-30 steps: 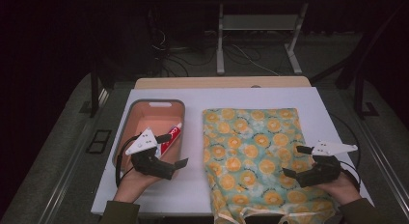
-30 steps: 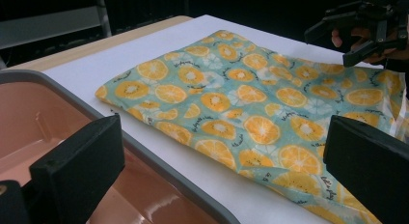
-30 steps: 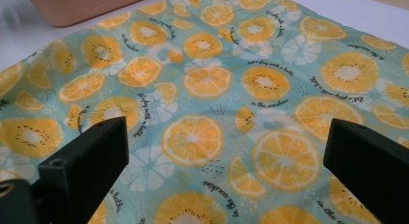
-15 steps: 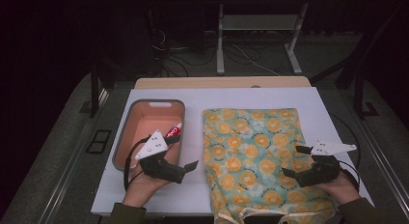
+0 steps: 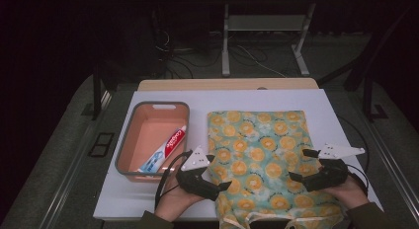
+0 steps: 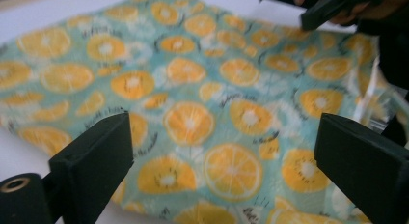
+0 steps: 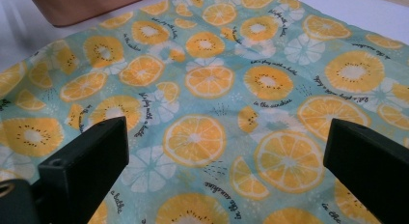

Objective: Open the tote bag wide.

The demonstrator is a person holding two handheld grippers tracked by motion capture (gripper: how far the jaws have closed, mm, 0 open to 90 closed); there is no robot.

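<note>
A soft, flat cloth bag [image 5: 259,155] printed with orange slices on teal lies at the centre of the white bench [image 5: 346,110]. Both black hand-held grippers are spread, the left [image 5: 222,182] just narrowing with nothing between its jaws, the right [image 5: 296,165] over the bag's lower right. A rounded peach tub [image 5: 129,140] holds a toothpaste tube [image 5: 165,150]. The room behind is dark.

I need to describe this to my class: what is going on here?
A person holds a gripper in each hand over an orange-print cloth bag on a white table. The left gripper, its jaws just closing slightly, is at the bag's left edge; the right gripper is open near its right edge. A toothpaste tube lies in the tub.
</note>
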